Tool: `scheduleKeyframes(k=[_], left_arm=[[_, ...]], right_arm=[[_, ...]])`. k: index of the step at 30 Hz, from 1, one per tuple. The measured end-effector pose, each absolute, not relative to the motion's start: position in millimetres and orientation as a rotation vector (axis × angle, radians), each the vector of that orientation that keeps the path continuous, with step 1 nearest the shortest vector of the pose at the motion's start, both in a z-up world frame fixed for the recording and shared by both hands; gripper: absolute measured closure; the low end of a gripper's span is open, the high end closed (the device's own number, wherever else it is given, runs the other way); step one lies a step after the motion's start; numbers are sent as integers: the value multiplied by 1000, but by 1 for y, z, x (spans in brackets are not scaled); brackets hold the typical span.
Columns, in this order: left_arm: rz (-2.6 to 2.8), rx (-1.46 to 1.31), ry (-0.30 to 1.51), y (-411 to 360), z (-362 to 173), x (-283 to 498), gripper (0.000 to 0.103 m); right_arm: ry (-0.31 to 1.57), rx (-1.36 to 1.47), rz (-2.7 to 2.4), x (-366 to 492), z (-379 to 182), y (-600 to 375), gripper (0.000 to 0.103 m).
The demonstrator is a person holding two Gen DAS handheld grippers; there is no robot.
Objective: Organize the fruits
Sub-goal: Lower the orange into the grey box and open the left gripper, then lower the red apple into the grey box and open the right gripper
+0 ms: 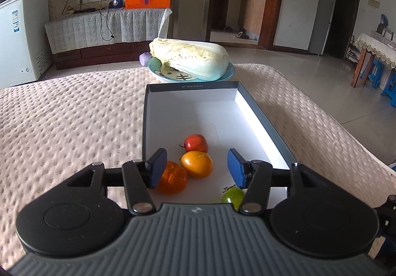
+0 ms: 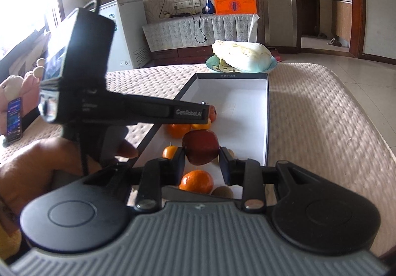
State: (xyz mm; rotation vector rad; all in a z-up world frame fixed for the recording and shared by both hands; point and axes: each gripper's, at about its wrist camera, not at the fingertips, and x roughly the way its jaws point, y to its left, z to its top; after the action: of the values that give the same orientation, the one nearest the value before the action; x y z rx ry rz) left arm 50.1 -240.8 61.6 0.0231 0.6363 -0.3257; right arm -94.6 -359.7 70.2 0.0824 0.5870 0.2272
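A shallow box (image 1: 262, 132) with a white inside and dark rim lies on the quilted cover. In its near end lie a red fruit (image 1: 195, 143), an orange (image 1: 197, 164), a mandarin (image 1: 173, 178) and a green tomato (image 1: 232, 195). My left gripper (image 1: 196, 165) hangs open over them; the orange shows between the blue pads, untouched. In the right wrist view my right gripper (image 2: 201, 159) is shut on a dark red apple (image 2: 201, 149), held above the box (image 2: 267, 115). Below it lie a mandarin (image 2: 196, 180), a small orange fruit (image 2: 169, 151) and a kiwi (image 2: 222, 193).
A Chinese cabbage (image 1: 190, 58) rests on a blue plate (image 1: 230, 73) just beyond the box. The left gripper's body (image 2: 138, 112) and a person's hand (image 2: 37, 172) cross the left of the right wrist view. A phone (image 2: 13, 120) leans at the far left.
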Motion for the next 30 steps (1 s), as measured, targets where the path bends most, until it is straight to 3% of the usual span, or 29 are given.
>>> scheduleKeyframes(k=[8,14,16,21,30], left_arm=[[-328,10,633,-227,65,43,42],[-297,51,609,-221,73,20,25],[-255,93,579,-219,79,9,14],[-226,142,504,-211,94,-23,2],[-175,75,467,-178,110,-68,0]], right_arm=[[578,94,204,-84,68,-358,70],[589,114,171,-71,64,-359,70],[600,123,164,-68,61,-359,70],[631,127,157,-61,55,-353,70],[682,143,139,-49,46,-348,68]])
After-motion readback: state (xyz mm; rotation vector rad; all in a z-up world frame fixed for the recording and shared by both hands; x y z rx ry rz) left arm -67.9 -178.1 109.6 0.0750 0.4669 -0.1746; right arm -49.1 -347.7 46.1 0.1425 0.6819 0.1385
